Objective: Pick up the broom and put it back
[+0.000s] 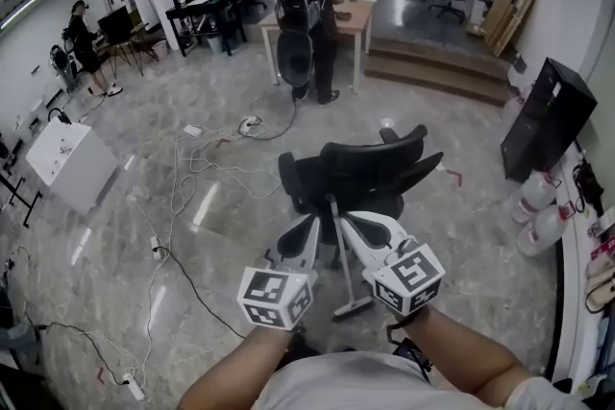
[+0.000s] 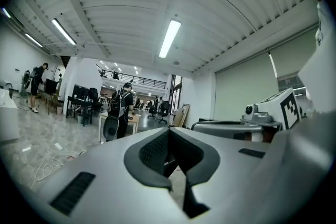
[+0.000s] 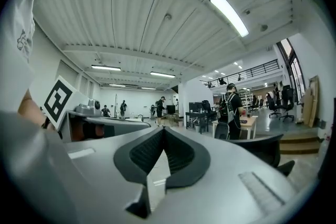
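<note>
The broom (image 1: 335,240) stands upright against the black chair (image 1: 370,170), its head on the floor, so it looks already put back with little left to do. The left claw (image 1: 309,224) and right claw (image 1: 352,220) flank the handle, closed and empty

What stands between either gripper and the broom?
Nothing visible. The broom stands by the black chair, seen in the open gap between the left gripper and right gripper, both shut and empty.
</note>
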